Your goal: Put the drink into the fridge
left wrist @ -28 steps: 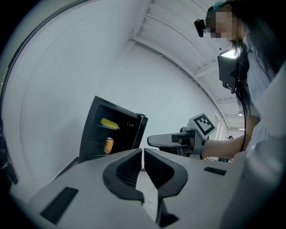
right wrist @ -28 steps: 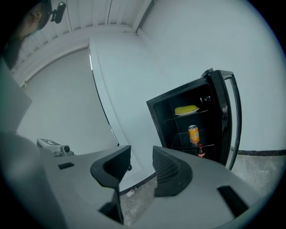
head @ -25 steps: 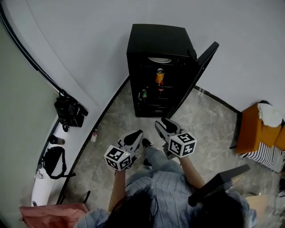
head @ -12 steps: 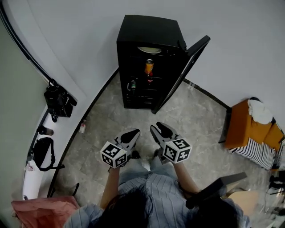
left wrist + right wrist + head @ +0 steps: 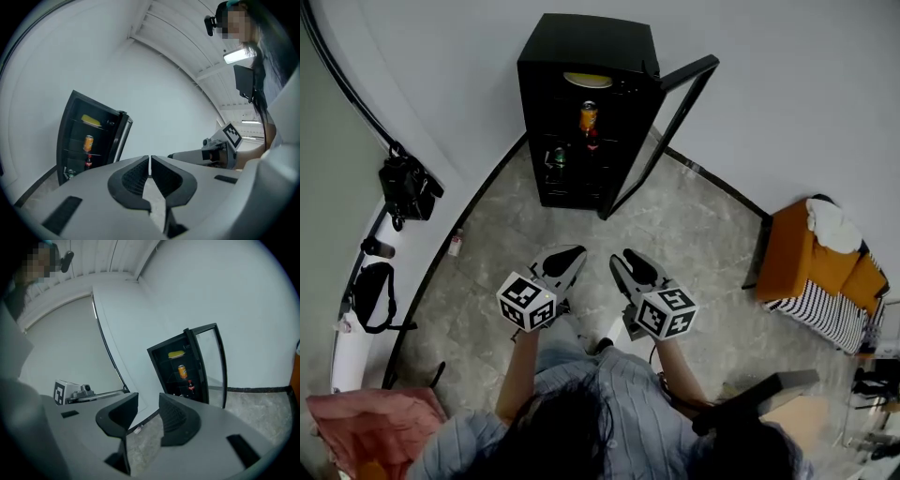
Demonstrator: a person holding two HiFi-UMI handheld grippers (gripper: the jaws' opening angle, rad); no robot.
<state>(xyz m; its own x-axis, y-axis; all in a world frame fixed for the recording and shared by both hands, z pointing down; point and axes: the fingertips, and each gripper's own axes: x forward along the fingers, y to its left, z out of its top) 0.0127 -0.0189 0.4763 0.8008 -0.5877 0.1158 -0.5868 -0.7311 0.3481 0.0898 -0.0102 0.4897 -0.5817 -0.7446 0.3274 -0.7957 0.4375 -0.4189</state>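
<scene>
at the far left a pink cloth (image 5: pixel 366 427) is cut off by the bottom edge, and a black bag (image 5: pixel 406 186) and a second black bag (image 5: pixel 370 295) sit on a white ledge (image 5: pixel 347 361) along the curved wall; what they hold cannot be seen. a small bottle (image 5: pixel 455 242) sits on the grey marbled floor (image 5: pixel 703 225) by the dark skirting, too small to read

the left tool (image 5: pixel 150 163), smooth grey plastic with ribbed black pads, has its jaws pressed together with nothing between them; it is held over the floor in front of the person, tip toward the fridge

the black mini fridge (image 5: pixel 581 42) is a boxy cabinet against the white wall, its glass door (image 5: pixel 661 131) standing wide open to the right. the inside is dark and the lower shelves are hard to make out. the orange drink can (image 5: pixel 589 116) stands upright on a shelf inside, long axis vertical, below a flat yellow thing (image 5: pixel 588 80) on the top shelf and just above a dark bottle with a red label (image 5: pixel 592 142), also upright. a green can (image 5: pixel 556 157) sits lower and to the left

the right tool (image 5: pixel 148 404) is held beside the left one, jaws apart with a clear gap and nothing in it, well apart from the fridge

at the far right an orange seat (image 5: pixel 797 253) carries a white cloth (image 5: pixel 832 225), with a striped cushion (image 5: pixel 820 314) below it, partly cut by the edge
</scene>
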